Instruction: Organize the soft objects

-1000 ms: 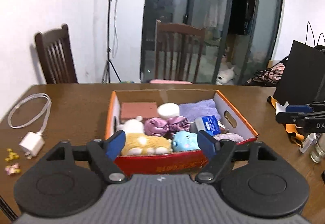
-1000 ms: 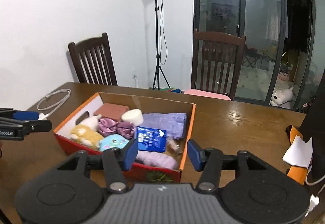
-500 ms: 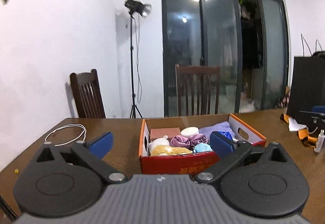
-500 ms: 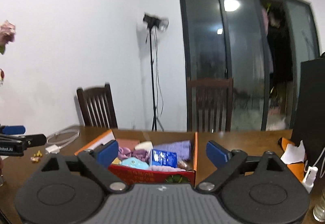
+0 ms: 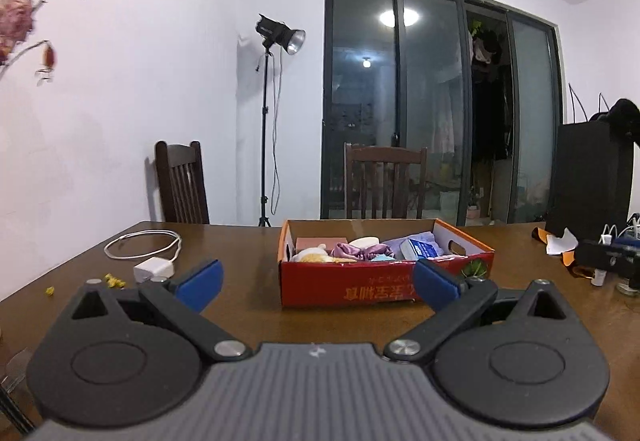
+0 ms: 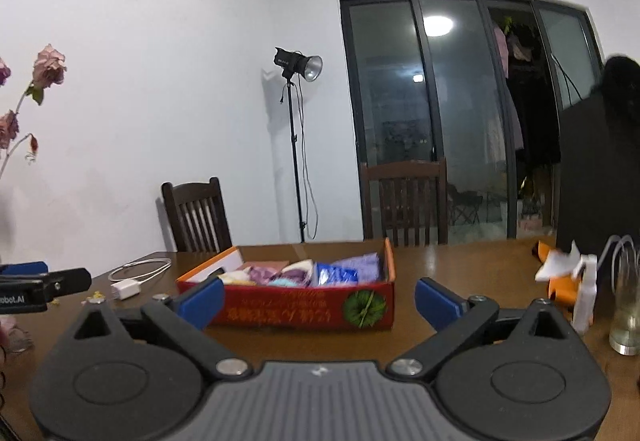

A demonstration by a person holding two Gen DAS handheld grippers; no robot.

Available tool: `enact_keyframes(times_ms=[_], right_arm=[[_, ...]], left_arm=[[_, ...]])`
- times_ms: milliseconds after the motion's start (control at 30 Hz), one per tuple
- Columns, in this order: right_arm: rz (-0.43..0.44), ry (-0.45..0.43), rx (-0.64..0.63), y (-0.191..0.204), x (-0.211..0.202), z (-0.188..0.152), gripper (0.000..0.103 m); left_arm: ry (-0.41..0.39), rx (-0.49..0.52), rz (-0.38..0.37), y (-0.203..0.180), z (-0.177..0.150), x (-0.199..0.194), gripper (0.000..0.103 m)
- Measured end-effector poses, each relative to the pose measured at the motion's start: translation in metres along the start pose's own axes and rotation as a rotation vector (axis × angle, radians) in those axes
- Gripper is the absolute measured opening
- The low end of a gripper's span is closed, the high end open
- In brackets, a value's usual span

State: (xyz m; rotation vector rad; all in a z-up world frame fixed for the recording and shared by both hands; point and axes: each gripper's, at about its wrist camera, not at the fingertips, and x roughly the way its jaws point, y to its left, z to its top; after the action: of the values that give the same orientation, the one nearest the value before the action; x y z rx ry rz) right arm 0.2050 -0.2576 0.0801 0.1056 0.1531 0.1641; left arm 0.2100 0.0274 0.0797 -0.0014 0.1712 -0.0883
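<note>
Sitting mid-desk (image 5: 248,241): one red box (image 5: 380,281) of soft objects (image 5: 348,251); two chairs behind. Left gripper (image 5: 316,283) fully spread, empty; right gripper (image 6: 318,299) just opening wide, empty, touching nothing.

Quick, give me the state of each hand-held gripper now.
Left hand-held gripper: open, holding nothing, jaws just opened wide.
Right hand-held gripper: open, holding nothing, jaws just opened wide.

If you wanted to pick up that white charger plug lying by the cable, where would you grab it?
Probably across the two long flat sides of the charger, coming down from above. It is a small blocky thing lying flat on the table, so a level approach would scrape the wood. Its cable loops away behind it, leaving the body free. The open left claw is nearer.
</note>
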Motion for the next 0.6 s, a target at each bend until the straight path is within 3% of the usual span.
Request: enact_keyframes(times_ms=[267, 433, 600], right_arm=[[0.047, 0.089, -0.051, 0.037, -0.055, -0.048, 0.102], [0.084, 0.13, -0.071, 0.055, -0.091, -0.081, 0.102], [0.088, 0.132, -0.053, 0.069, -0.125, -0.102, 0.102]], left_arm=[[-0.018, -0.011, 0.025, 0.009, -0.041, -0.079, 0.103], [0.021, 0.023, 0.052, 0.011, -0.076, -0.124, 0.103], [0.042, 0.076, 0.092, 0.015, -0.091, -0.142, 0.103]])
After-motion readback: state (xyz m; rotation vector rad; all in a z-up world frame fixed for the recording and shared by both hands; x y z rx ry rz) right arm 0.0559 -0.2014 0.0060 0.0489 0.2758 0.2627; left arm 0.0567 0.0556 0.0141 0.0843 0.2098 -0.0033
